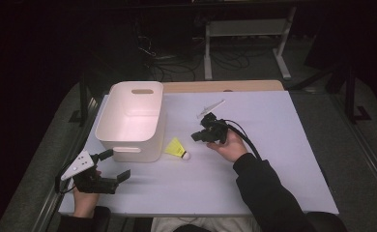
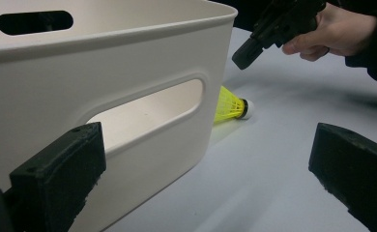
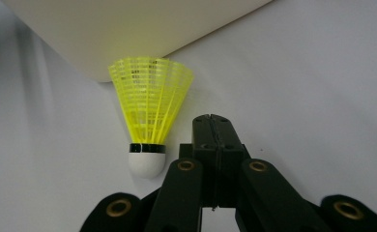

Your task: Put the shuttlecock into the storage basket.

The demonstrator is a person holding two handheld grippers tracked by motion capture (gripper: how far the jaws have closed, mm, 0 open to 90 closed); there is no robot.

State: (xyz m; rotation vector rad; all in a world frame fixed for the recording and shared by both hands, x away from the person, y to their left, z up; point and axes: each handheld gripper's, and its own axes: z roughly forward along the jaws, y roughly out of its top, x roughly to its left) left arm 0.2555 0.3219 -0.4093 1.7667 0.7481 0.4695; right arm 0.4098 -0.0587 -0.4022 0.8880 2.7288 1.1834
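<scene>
1. Two grippers are at work. The right gripper (image 3: 214, 121) hangs just above the table, its jaws pressed together with nothing between them, tip pointing at the shuttlecock (image 3: 149, 125).
2. The left gripper (image 1: 113, 164) rests low at the near left corner of the table (image 1: 273, 145), its jaws spread wide and empty, facing the handle slot of the bin (image 2: 128, 72).
3. The shuttlecock lies on its side on the table, yellow skirt toward the bin's near right corner and just beside it, white cork end toward the person. I cannot tell whether the skirt touches the wall.
4. The step in hand looks like the approach to a pick-up: the right gripper is near the shuttlecock but off to one side of the cork and not around it.
5. The next move likely calls for opening the right jaws, shifting across over the cork or the base of the skirt, then closing gently, since the skirt looks light and easy to crush.
6. A thin white strip (image 1: 210, 108) lies farther back on the table.
</scene>
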